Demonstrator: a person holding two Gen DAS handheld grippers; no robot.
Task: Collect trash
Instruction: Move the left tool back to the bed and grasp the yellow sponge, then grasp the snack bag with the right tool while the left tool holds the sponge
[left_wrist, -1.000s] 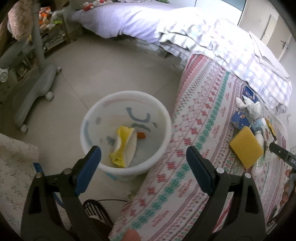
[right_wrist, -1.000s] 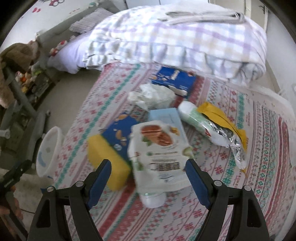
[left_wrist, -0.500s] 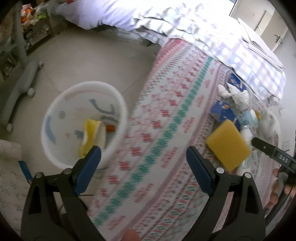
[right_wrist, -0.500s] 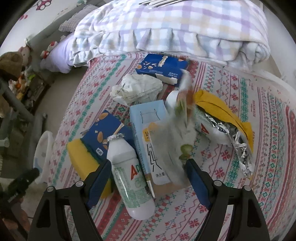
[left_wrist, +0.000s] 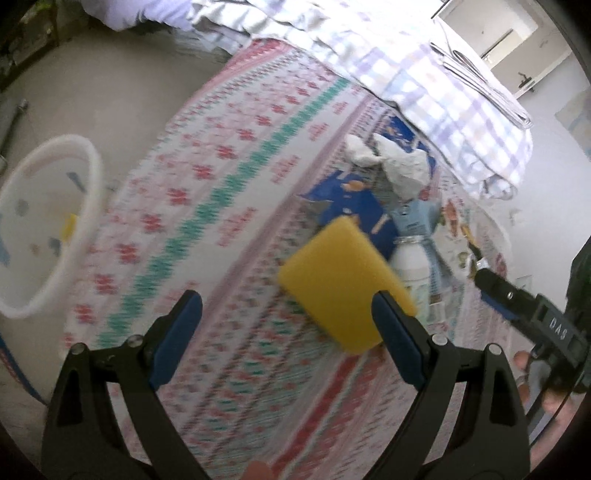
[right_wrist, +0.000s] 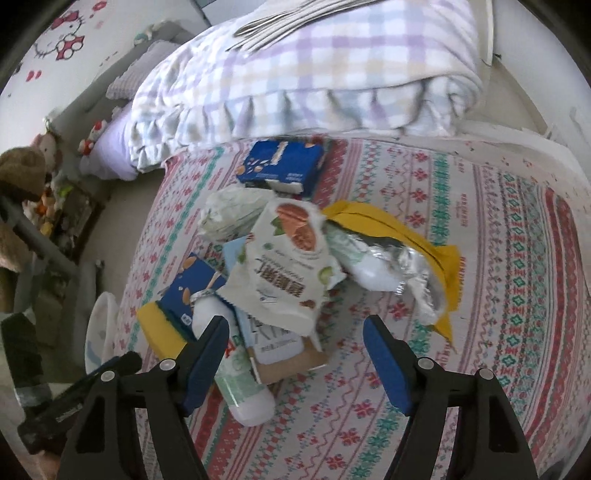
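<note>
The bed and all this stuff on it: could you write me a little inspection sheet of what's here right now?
Surface: patterned bedspread on a bed, folded checked quilt at its far end.
Job's things: trash heap mid-bed: snack bag on top, white bottle lying down, blue box, yellow sponge, crumpled white wrapper, foil-lined yellow wrapper. White bucket on the floor beside the bed, something yellow inside.
Clutter: stuffed toys by the wall.
Grippers: left gripper open, empty, near the sponge; right gripper open, empty, over the heap.
Cables: nothing seen.
Surroundings: bedroom, tiled floor.
</note>
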